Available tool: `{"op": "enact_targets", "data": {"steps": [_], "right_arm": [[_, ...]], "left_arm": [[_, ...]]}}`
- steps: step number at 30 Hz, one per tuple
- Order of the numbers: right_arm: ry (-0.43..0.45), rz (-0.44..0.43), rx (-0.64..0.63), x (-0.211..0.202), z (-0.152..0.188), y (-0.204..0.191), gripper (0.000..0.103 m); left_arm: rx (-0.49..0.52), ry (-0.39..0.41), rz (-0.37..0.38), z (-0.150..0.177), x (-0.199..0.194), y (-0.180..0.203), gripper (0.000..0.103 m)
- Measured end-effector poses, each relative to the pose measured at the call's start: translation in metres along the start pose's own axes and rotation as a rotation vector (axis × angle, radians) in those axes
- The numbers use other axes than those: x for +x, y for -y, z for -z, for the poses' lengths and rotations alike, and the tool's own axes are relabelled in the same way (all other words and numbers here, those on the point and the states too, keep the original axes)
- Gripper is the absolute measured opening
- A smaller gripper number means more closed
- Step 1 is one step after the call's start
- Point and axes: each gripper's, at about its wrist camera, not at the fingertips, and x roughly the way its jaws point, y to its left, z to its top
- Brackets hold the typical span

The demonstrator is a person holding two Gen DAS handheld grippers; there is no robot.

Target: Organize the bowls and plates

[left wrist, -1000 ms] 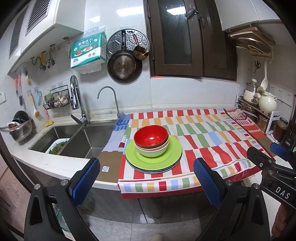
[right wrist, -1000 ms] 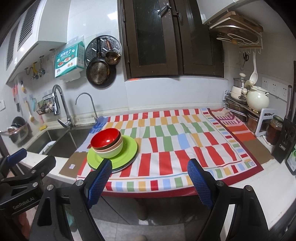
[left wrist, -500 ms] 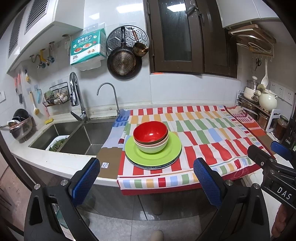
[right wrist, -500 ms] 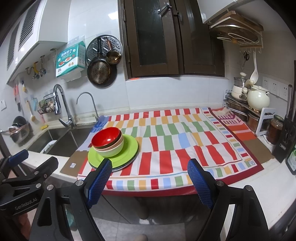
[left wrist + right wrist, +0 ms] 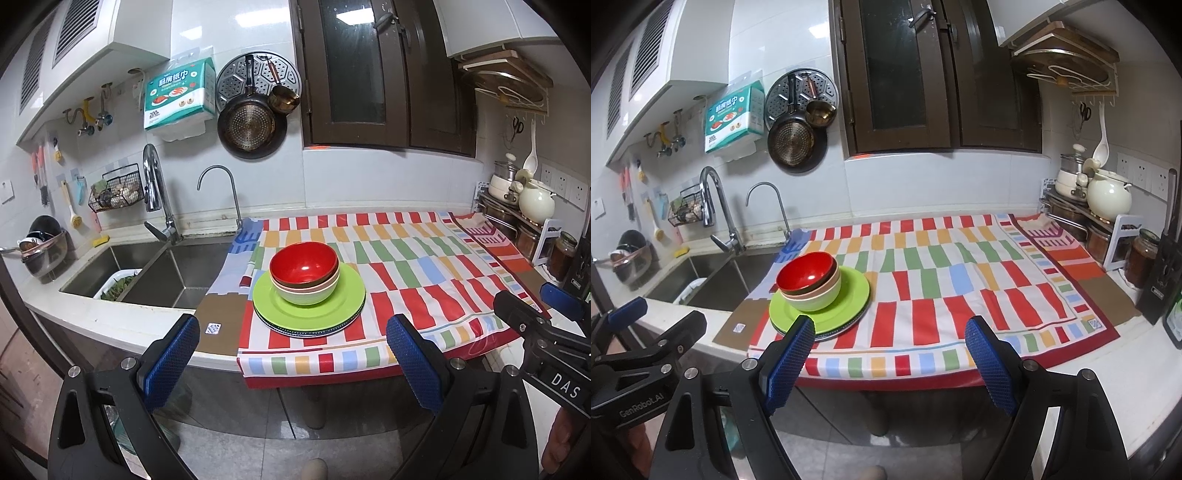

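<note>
A glossy red bowl (image 5: 303,261) sat nested in a pink bowl (image 5: 325,283) and a pale green bowl (image 5: 306,295), the three stacked on a round lime-green plate (image 5: 332,312) with a dark-rimmed plate (image 5: 306,331) beneath it. The whole pile rested on the striped multicoloured cloth (image 5: 406,273) at its end nearest the steel sink (image 5: 177,273). Both tools were held back from the counter edge: the left gripper (image 5: 291,354) stood with its blue pads spread wide and nothing between them, and the right gripper (image 5: 886,354) likewise gaped, holding nothing. Over the last second the stack had not shifted on the cloth; only the cameras had drifted slightly, so the pile looked a little lower and closer in the left view. With crockery already gathered into one tidy stack, the scene would suit either a pile awaiting sorting or one just completed.
</note>
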Motion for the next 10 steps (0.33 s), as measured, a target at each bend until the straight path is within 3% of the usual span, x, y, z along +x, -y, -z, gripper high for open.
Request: {"op": "enact_targets", "data": {"steps": [10], "right_arm": [[0.0,0.0,0.0,0.0,0.0005,-0.0018,0.084]], "left_arm": [[-0.008,0.004,-0.001,0.0025,-0.0016,0.0009,0.103]]}}
